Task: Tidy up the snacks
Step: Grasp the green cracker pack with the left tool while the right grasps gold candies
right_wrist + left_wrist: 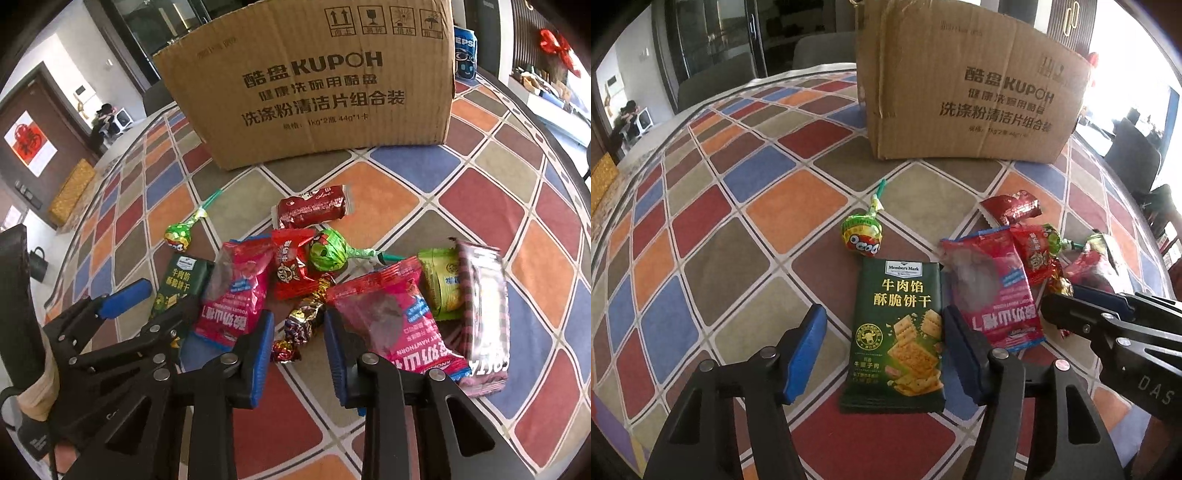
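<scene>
Two pickups underway: your left gripper (882, 350), half open, straddles the green cracker packet (899, 336); your right gripper (299, 354), nearly closed and empty, brackets the foil candy (301, 325). Close both, then lift toward the far box (310, 85).

Both grippers tilted downward
Left gripper (882, 347) jaws stand apart; right gripper (299, 343) jaws narrower, pads not pressing anything.

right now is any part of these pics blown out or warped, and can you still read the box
Left wrist view: window at upper right blown out white, bleeding over the box corner; fisheye bends the tablecloth grid. Right wrist view: evenly lit, box print sharp, mild glare on the pink packs.
</scene>
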